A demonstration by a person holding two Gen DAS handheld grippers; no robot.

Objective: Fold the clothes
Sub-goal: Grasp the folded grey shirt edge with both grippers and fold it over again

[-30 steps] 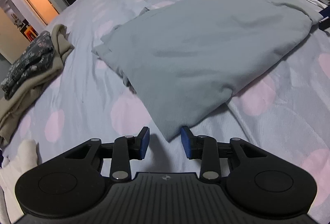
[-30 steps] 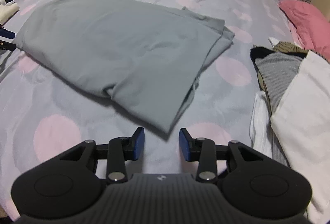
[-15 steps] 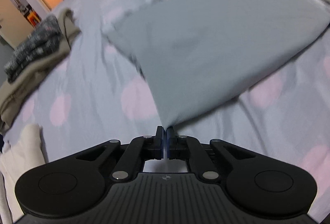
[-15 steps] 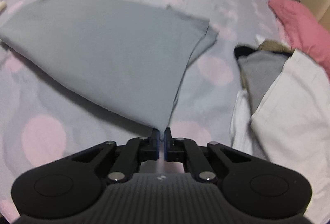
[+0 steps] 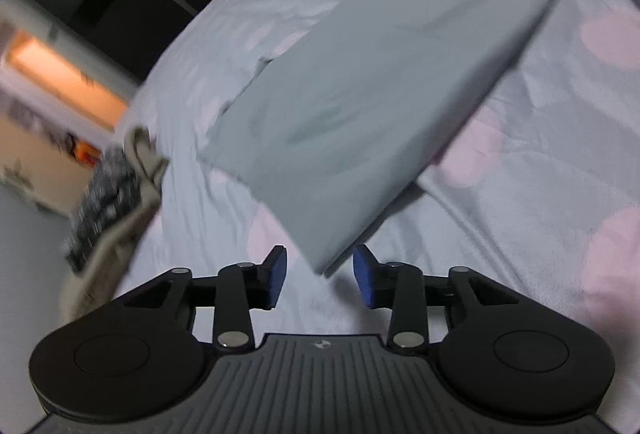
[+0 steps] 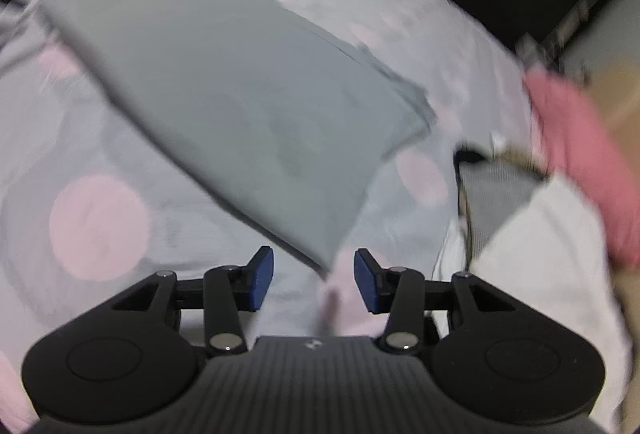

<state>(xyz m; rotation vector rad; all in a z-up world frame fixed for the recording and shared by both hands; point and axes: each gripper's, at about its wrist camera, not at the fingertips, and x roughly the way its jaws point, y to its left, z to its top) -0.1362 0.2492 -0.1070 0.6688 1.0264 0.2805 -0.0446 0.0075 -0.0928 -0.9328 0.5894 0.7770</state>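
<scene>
The grey garment [image 5: 360,94] lies folded flat on the bed [image 5: 540,194], its near corners at 12 o'clock of each gripper. Left gripper [image 5: 320,276] and right gripper [image 6: 314,280] fingers are opening, released. Probably another fold remains; folded piles lie at 3 and 9 o'clock.

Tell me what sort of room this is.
Most likely a bedroom at home. A bedspread with pink dots covers a bed, a folded grey garment lies on it, a pink pillow sits at one side, and other clothes are piled nearby.
</scene>
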